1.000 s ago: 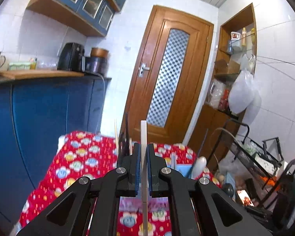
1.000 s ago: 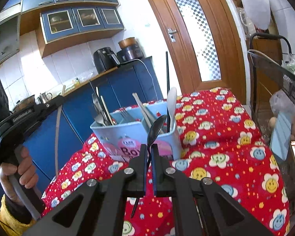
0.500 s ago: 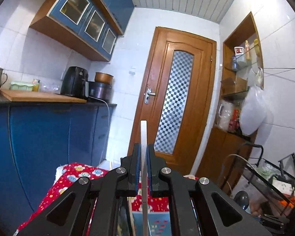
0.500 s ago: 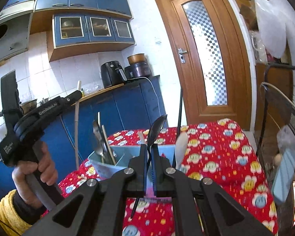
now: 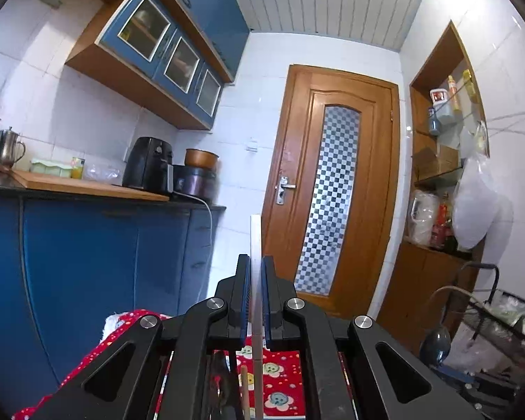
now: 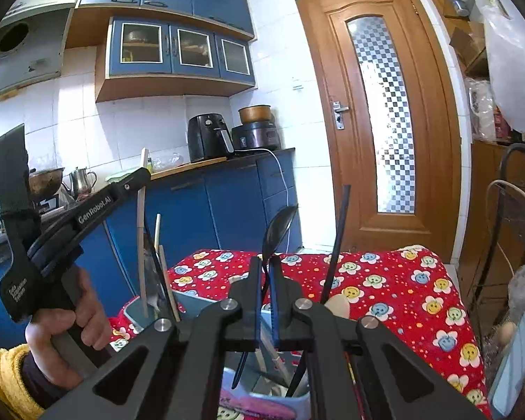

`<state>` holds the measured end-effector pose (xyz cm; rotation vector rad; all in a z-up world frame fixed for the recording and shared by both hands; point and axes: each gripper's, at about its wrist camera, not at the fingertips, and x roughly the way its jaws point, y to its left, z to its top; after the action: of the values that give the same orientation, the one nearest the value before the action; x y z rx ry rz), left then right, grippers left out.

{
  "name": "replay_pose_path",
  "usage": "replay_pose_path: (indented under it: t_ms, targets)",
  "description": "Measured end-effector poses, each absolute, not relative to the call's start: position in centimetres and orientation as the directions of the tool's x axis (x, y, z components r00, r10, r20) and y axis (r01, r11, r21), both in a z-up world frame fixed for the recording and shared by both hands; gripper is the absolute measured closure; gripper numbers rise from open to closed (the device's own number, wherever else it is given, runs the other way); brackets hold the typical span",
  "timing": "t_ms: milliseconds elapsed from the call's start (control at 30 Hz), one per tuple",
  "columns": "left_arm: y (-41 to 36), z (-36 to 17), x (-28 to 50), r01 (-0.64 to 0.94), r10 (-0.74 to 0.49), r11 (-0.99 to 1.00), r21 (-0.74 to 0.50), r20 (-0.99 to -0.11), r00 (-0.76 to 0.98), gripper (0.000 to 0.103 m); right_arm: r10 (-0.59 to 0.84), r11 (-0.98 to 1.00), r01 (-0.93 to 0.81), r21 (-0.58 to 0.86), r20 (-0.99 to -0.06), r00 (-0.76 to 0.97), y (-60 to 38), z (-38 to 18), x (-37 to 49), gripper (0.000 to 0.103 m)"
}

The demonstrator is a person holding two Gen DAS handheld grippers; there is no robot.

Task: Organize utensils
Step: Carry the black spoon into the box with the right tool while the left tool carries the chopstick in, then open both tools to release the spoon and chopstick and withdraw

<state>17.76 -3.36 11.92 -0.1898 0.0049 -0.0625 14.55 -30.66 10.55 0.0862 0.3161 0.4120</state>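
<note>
My left gripper (image 5: pixel 256 262) is shut on a pale chopstick (image 5: pixel 255 231) that stands upright between its fingers. In the right wrist view the left gripper (image 6: pixel 140 175) holds that chopstick (image 6: pixel 141 210) over the left end of the light blue utensil holder (image 6: pixel 192 302). My right gripper (image 6: pixel 266 262) is shut on a black spoon (image 6: pixel 278 227), bowl up, its handle reaching down into the holder. A black chopstick (image 6: pixel 337 241), wooden chopsticks (image 6: pixel 166 276) and other utensils stand in the holder.
The holder stands on a table with a red flower-print cloth (image 6: pixel 385 280). Blue kitchen cabinets (image 5: pixel 87 262) stand to the left, a wooden door (image 5: pixel 332 192) behind, a black wire rack (image 5: pixel 500 315) to the right.
Both grippers have risen and tilted up with their utensils held; the table and holder have dropped low in both views. The holder now lies right under the right gripper.
</note>
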Motion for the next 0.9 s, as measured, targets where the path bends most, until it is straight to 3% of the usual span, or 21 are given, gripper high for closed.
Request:
replay_pose_path:
  t_ms: [367,500,667,900]
  targets:
    - [-3.7,10.3,17.9,0.052,-0.058,0.986,-0.159,-0.033,0.998,0.096,0.38,0.924,-0.372,0.089,-0.323,0.867,-29.9,8.5,15.6,0.097]
    - [-3.7,10.7,17.5,0.06,-0.068,0.985,-0.16,-0.049,0.996,0.087,0.383,0.923,-0.366,0.117,-0.344,0.857,-30.0,8.5,15.5,0.095]
    - [-3.7,11.3,16.4,0.07,-0.08,0.988,-0.141,-0.068,0.994,0.081,0.39,0.921,-0.372,0.12,-0.329,0.86,-30.1,9.4,14.6,0.086]
    - [-3.3,12.2,14.1,0.078,-0.093,0.988,-0.13,-0.118,0.989,0.08,0.408,0.913,-0.379,0.152,-0.29,0.866,-30.3,11.2,12.1,0.084]
